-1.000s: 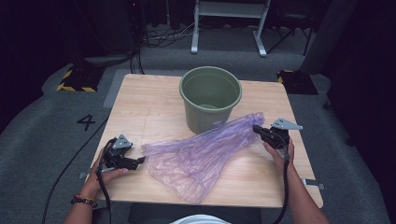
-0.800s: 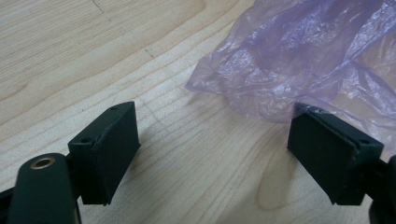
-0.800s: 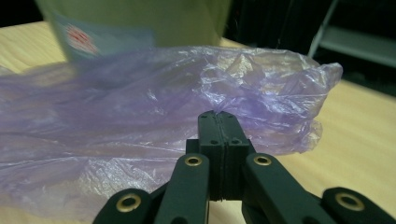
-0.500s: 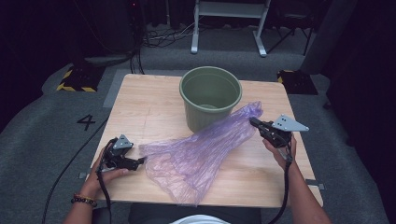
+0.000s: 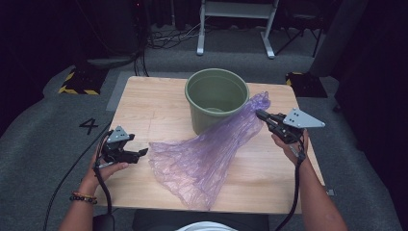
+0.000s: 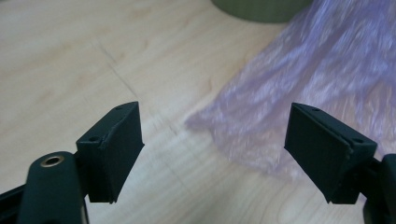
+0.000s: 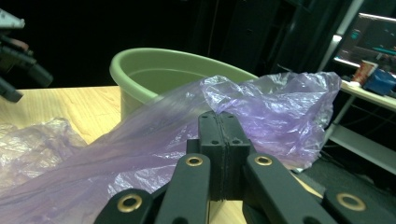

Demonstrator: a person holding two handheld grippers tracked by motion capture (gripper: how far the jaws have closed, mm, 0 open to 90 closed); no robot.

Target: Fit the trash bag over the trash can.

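A thin purple plastic bag (image 5: 202, 159) lies crumpled on the wooden table (image 5: 144, 106) and stretches up to the right, draped against a green bucket (image 5: 216, 96). My right gripper (image 5: 261, 115) is shut on the bag's upper end beside the bucket's right rim; in the right gripper view its jaws (image 7: 218, 122) pinch the film (image 7: 280, 107) with the bucket (image 7: 159, 70) behind. My left gripper (image 5: 143, 153) hovers open just left of the bag's lower edge. In the left gripper view the bag (image 6: 308, 84) lies ahead of the wide-apart jaws (image 6: 215, 114), untouched.
The bucket stands at the table's far middle. A white rounded object (image 5: 207, 226) sits at the near edge. Cables trail from both grippers. Beyond the table stand a white frame (image 5: 235, 19) and dark equipment on a grey floor.
My right gripper has risen and drawn the bag's end up beside the bucket rim, pulling the film taut. The left gripper has lifted slightly off the table, still open.
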